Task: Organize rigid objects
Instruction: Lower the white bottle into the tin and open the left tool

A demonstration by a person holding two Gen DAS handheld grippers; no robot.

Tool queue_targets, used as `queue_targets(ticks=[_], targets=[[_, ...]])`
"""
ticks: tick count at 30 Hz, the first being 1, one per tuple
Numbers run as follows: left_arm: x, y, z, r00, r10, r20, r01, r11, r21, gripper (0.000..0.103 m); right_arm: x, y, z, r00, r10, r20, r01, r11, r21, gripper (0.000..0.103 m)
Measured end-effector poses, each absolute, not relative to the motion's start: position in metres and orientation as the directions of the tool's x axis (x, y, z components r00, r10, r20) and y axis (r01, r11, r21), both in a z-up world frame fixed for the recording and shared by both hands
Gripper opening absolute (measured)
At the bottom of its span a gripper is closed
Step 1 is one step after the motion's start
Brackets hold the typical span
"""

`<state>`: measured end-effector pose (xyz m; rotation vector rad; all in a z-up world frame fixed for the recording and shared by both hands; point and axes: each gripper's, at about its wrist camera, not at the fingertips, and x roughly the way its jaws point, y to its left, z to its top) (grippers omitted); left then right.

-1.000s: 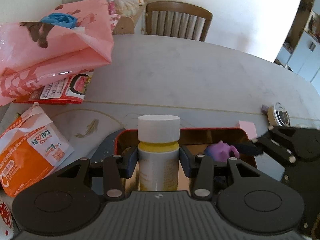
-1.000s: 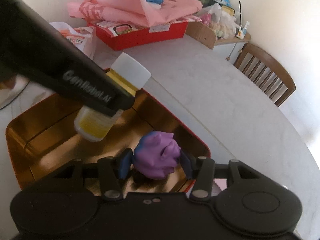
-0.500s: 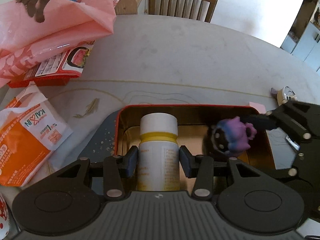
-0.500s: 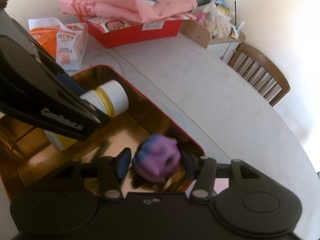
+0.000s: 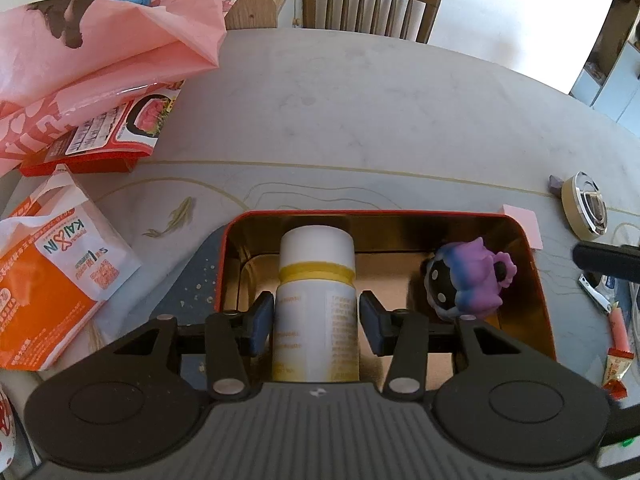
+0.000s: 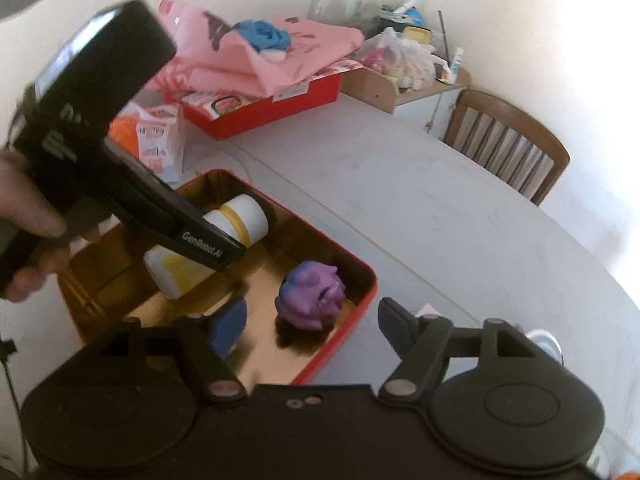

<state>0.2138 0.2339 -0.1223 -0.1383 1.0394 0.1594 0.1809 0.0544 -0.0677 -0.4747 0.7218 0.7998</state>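
A white bottle [image 5: 316,280] with a yellow band lies in the red-rimmed gold tin [image 5: 360,213], cap pointing away. It sits between the fingers of my left gripper [image 5: 316,316], whose jaws are opening, with thin gaps at both pads. A purple-blue toy figure [image 5: 468,280] stands in the tin's right end. In the right wrist view the toy [image 6: 312,294] rests alone on the tin floor near the rim [image 6: 372,280]. My right gripper [image 6: 314,320] hovers above and behind it, its jaws opening and touching nothing. The bottle [image 6: 244,220] is partly hidden by the left gripper's body.
A pink plastic bag [image 5: 100,52] covers a red box [image 5: 100,148] at the table's far left. An orange-white bag [image 5: 52,276] lies left of the tin. A tape roll [image 5: 584,208], a pink note [image 5: 524,224] and snack sticks [image 5: 618,344] lie to the right. A wooden chair [image 5: 368,4] stands behind.
The left gripper lowered the bottle into the tin and its pads loosened. The right gripper let go of the purple toy, widened, and drew back and up.
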Motion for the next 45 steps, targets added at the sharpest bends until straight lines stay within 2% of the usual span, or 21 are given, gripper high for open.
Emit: queue_targets(ticks=[3,14,19,21,25,34,45], targets=[[0.207,0.230,-0.116,0.519,0.066,-0.852,-0.192,0.980,-0.041,0.066,0.179,0.042,-0.059,0.481,0.488,-0.728,-0.767,0.637,-0.079,0.073],[0.178,0.202,-0.081,0.587,0.039,-0.809,-0.145,0.988,-0.057,0.068,0.166,-0.013,-0.028,0.483,0.526,-0.700,-0.721,0.692,0.022,0.078],[0.164,0.179,-0.063,0.625,0.007,-0.781,-0.112,0.990,-0.081,0.070,0.159,-0.042,-0.016,0.484,0.547,-0.683,-0.710,0.702,0.058,0.083],[0.159,0.169,-0.056,0.640,-0.005,-0.768,-0.097,0.991,-0.088,0.075,0.156,-0.054,-0.013,0.488,0.552,-0.676,-0.705,0.706,0.067,0.085],[0.151,0.146,-0.046,0.665,-0.027,-0.746,-0.071,0.993,-0.099,0.078,0.151,-0.085,-0.007,0.507,0.551,-0.663,-0.683,0.726,0.081,0.089],[0.143,0.088,-0.038,0.695,-0.066,-0.716,-0.024,0.993,-0.115,0.083,0.150,-0.165,-0.007,0.575,0.502,-0.647,-0.593,0.800,0.093,0.102],[0.136,0.015,-0.056,0.689,-0.124,-0.714,0.031,0.989,-0.143,0.084,0.170,-0.256,-0.019,0.641,0.399,-0.656,-0.484,0.873,0.058,0.103]])
